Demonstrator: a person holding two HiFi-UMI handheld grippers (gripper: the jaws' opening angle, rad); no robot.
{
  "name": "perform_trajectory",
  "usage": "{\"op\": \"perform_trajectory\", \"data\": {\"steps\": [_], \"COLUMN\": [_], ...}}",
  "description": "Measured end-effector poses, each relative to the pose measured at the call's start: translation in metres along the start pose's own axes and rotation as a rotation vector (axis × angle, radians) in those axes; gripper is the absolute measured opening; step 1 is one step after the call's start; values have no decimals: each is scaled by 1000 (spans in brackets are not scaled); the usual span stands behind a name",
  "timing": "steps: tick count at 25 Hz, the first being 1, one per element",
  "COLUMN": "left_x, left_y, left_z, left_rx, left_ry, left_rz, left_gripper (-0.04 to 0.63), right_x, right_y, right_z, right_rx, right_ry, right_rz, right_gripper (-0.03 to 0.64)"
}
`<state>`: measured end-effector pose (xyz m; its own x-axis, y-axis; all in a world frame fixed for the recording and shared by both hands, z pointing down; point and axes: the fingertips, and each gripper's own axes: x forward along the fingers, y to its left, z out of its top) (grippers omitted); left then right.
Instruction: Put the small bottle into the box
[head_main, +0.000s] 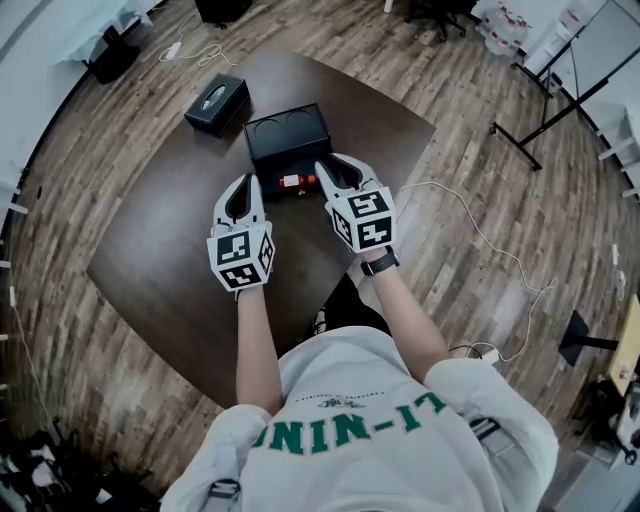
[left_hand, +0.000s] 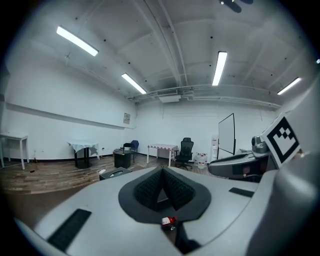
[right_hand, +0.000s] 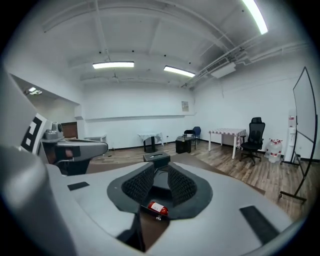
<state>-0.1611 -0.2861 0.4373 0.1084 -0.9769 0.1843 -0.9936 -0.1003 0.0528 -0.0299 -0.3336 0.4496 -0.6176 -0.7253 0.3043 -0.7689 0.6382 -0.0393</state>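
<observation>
The small red bottle (head_main: 294, 182) lies on its side on the dark table (head_main: 170, 260), just in front of the open black box (head_main: 262, 160). My right gripper (head_main: 325, 168) is at the bottle's right, jaws open a little; in the right gripper view (right_hand: 161, 170) the bottle (right_hand: 157, 208) lies low beneath the pads, which do not touch it. At the bottle's left is my left gripper (head_main: 248, 183). In the left gripper view (left_hand: 161, 171) its pads meet at the tips with nothing between them, and the bottle (left_hand: 168, 220) shows below.
A second black box with an oval slot (head_main: 217, 103) stands at the table's far left corner. A white cable (head_main: 480, 235) runs over the wooden floor to the right. A stand's legs (head_main: 540, 120) are at the far right.
</observation>
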Motion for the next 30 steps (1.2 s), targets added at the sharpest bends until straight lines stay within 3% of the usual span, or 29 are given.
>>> {"op": "perform_trajectory", "data": {"steps": [9,30], "left_x": [-32,-36], "left_y": [-13,-14], "left_z": [25,33], "left_rx": [28,34], "left_ry": [-50,-71], "left_rz": [-9,12], "left_gripper": [14,14], "right_x": [-43,-51], "right_y": [19,4], "right_z": [30,39], "right_rx": [27,23], "right_ry": [-113,-150], "right_rz": [-66,-83], "right_gripper": [16,15]}}
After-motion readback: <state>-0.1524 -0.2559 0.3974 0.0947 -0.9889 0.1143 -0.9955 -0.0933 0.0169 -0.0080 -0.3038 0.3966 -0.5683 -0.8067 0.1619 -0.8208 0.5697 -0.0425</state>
